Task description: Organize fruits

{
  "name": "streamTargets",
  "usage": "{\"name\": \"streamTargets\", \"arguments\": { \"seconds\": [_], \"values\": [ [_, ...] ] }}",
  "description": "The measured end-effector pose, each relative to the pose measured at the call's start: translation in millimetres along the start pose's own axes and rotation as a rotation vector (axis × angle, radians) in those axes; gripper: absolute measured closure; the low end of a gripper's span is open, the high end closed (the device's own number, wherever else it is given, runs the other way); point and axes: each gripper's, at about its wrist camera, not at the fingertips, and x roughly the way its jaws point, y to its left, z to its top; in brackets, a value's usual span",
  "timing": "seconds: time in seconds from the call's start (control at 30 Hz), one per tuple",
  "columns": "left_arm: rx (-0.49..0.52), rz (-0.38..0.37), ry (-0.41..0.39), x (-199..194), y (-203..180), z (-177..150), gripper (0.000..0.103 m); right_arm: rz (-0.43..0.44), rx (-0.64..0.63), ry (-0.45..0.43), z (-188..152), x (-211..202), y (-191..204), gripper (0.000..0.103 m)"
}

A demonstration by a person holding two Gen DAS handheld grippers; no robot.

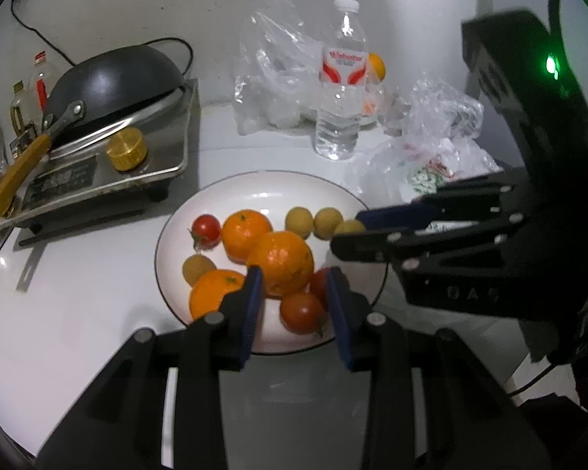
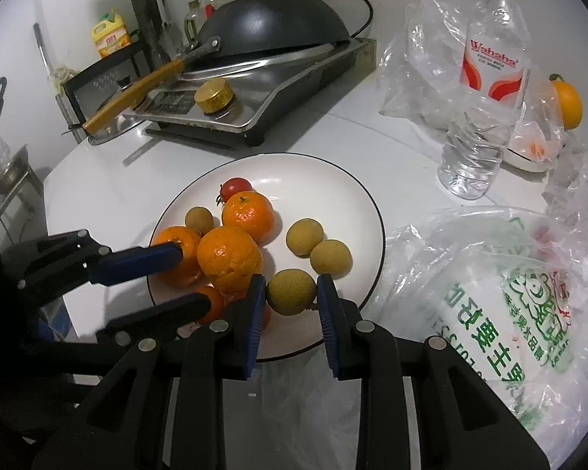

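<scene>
A white plate (image 1: 223,211) (image 2: 333,180) holds three oranges, several yellow-green longans and small red tomatoes. My left gripper (image 1: 294,274) is open over the plate's near side, its fingers either side of the middle orange (image 1: 282,266) and above a tomato (image 1: 302,311). In the right wrist view the left gripper (image 2: 194,276) reaches in from the left at the oranges. My right gripper (image 2: 290,286) is open with a longan (image 2: 290,291) between its fingers, apart from the pads. In the left wrist view the right gripper (image 1: 347,231) comes in from the right beside a longan (image 1: 349,227).
A stove with an upturned black wok (image 1: 113,74) stands left of the plate. A water bottle (image 1: 341,78) and clear plastic bags (image 1: 274,66) stand behind, with an orange (image 2: 566,103) beyond. A printed bag (image 2: 509,293) lies right of the plate.
</scene>
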Motion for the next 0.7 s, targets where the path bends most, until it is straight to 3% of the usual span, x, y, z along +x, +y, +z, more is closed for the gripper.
{"name": "streamTargets", "arguments": {
  "seconds": [0.23, 0.5, 0.57, 0.63, 0.7],
  "values": [
    [-0.034, 0.022, -0.017, -7, 5, 3, 0.068, -0.01, 0.002, -0.012, 1, -7, -2, 0.074],
    [-0.071, 0.056, -0.041, -17, 2, 12, 0.068, -0.026, 0.011, -0.082, -3, -41, -7, 0.074],
    [-0.069, 0.066, -0.054, -21, -3, 15, 0.064, -0.036, 0.012, -0.102, -4, -52, -9, 0.073],
    [-0.081, 0.079, -0.077, -28, -7, 19, 0.048, -0.051, 0.012, -0.126, -5, -65, -13, 0.073],
    [-0.087, 0.077, -0.095, -33, -11, 23, 0.045, -0.066, 0.016, -0.146, -6, -75, -16, 0.07]
  ]
}}
